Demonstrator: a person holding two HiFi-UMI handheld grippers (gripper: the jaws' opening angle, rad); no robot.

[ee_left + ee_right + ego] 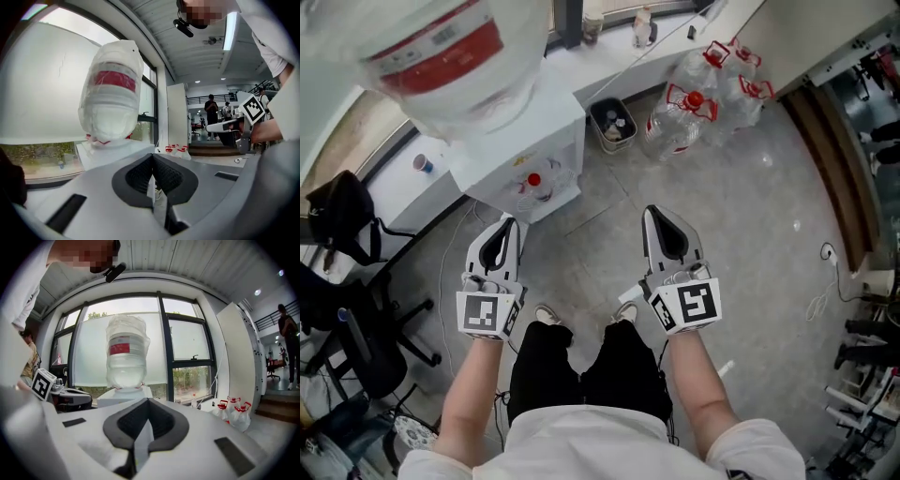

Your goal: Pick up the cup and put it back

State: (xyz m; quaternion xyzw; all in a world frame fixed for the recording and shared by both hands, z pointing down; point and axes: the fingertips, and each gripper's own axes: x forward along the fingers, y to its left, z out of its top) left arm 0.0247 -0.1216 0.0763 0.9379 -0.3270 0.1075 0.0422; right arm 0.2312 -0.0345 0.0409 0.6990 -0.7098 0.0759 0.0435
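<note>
A small cup with a blue and red band stands on the white sill left of the water dispenser; it shows as a tiny shape in the left gripper view. My left gripper is shut and holds nothing, its pads meeting at the tip. My right gripper is also shut and holds nothing. Both are held out side by side above the floor, pointing towards the dispenser and apart from it. The big plastic-wrapped water bottle sits on top of the dispenser.
A dark bin stands right of the dispenser, with several empty red-handled jugs beyond it. Behind my left arm is a black office chair. A cable lies on the floor at the right. People stand far off.
</note>
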